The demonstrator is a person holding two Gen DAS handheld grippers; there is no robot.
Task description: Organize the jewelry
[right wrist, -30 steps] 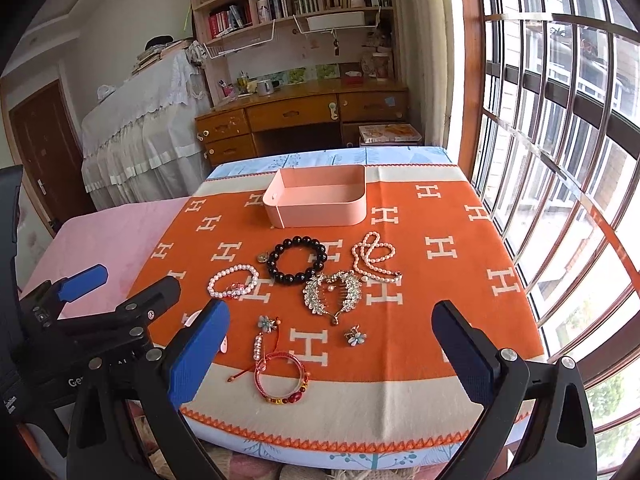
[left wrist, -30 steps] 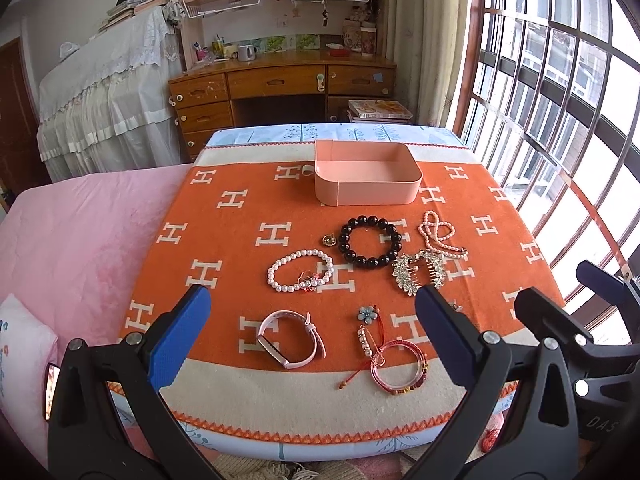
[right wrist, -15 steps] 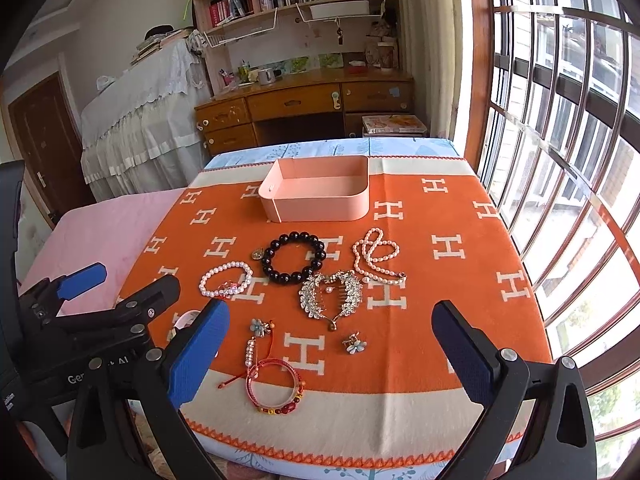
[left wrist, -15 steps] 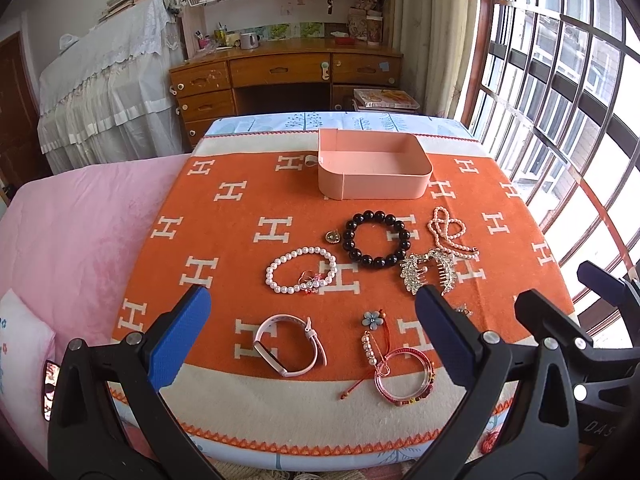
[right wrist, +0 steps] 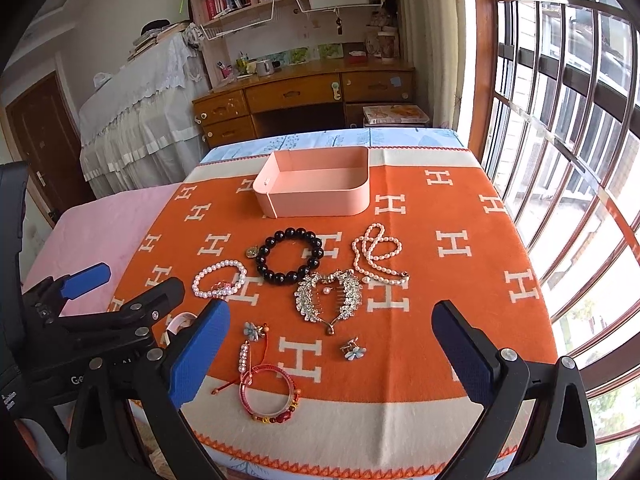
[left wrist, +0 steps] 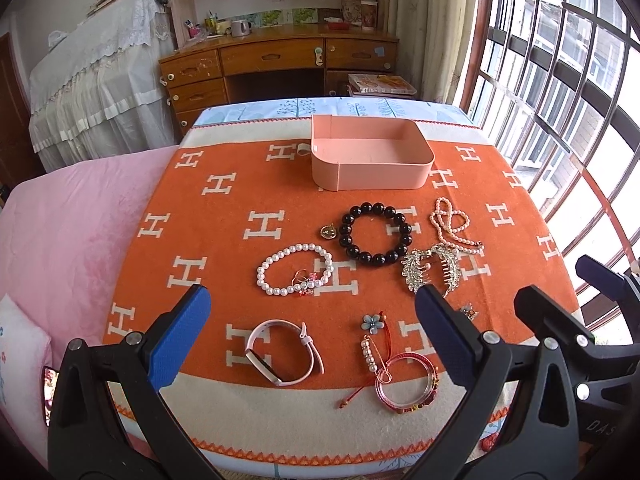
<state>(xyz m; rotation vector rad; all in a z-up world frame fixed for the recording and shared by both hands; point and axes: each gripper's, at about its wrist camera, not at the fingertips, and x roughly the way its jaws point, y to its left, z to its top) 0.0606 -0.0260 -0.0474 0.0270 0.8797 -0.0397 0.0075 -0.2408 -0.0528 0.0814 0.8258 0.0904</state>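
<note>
Blanket (left wrist: 248,200) w/ white "H" motifs under pink tray (left wrist: 372,160), jewelry.

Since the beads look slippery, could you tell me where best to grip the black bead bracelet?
Probably pinch one side of the black bead bracelet across the bead string, from above: it lies flat, an open ring, with one finger inside and one outside. Its near arc has clear cloth.

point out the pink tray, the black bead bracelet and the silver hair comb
pink tray (right wrist: 320,200), right wrist view, on its near outer wall
black bead bracelet (right wrist: 267,271), right wrist view, on a lower left bead
silver hair comb (right wrist: 307,300), right wrist view, on its left leaf wing
</note>
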